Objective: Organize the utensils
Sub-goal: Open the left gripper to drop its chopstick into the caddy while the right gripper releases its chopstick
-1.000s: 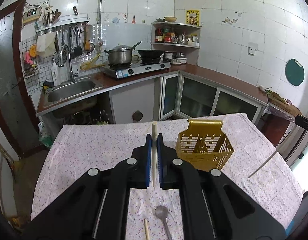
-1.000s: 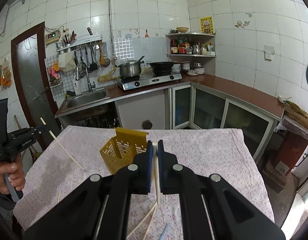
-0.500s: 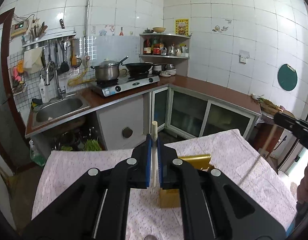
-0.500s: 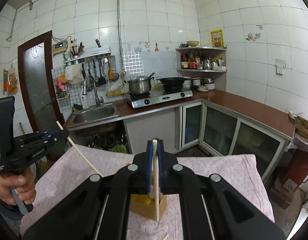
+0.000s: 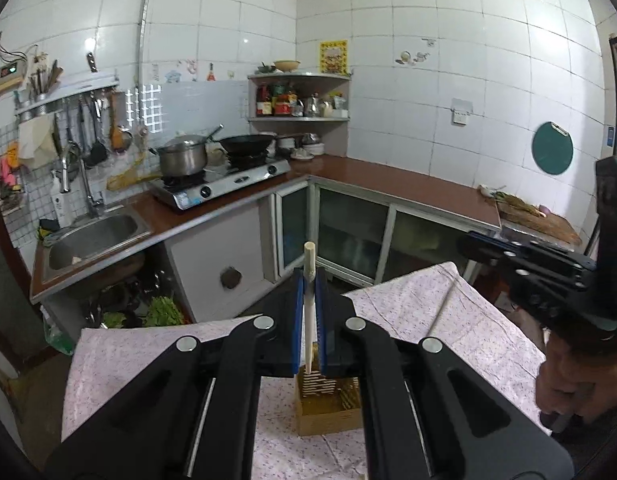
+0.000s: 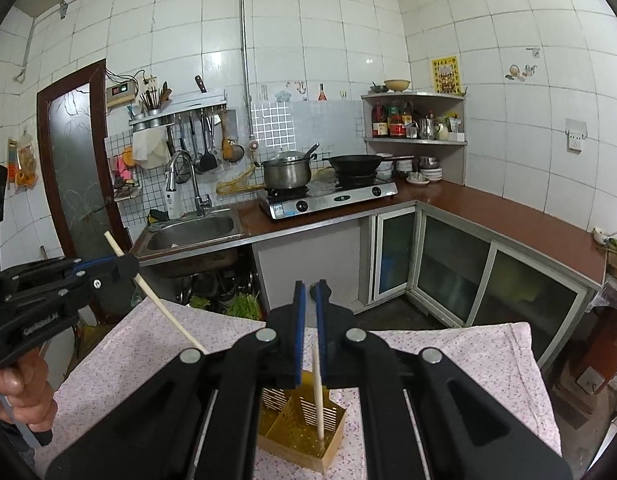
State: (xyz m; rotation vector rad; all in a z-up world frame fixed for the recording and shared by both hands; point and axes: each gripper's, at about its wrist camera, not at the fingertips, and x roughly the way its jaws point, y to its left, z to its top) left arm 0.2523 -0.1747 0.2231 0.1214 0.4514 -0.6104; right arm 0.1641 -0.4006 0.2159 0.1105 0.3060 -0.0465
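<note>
The near half of the yellow utensil holder (image 5: pixel 328 408) is hidden behind the left hand-held gripper (image 5: pixel 309 316) in the lower centre of the left wrist view. In the right wrist view, the left chopstick (image 6: pixel 156 300) disappears behind the right hand-held gripper (image 6: pixel 310 332). Jar labels on the corner shelf (image 6: pixel 416 140) are too small to read.

Beyond the floral cloth (image 5: pixel 460 320) you see a brown worktop (image 6: pixel 508 216) running along the tiled walls. A steel sink (image 6: pixel 192 232) with a curved tap (image 6: pixel 188 180) sits at its left end. Beside it, a two-burner stove (image 6: pixel 332 196) carries a lidded steel pot (image 6: pixel 288 172) and a black wok (image 6: pixel 354 164). A rail of ladles and spatulas (image 6: pixel 200 140) hangs above the sink. A corner shelf (image 6: pixel 416 120) holds bottles and jars. On the right wall hangs a round green board (image 5: pixel 552 154). Leafy greens (image 5: pixel 160 312) lie under the sink.
</note>
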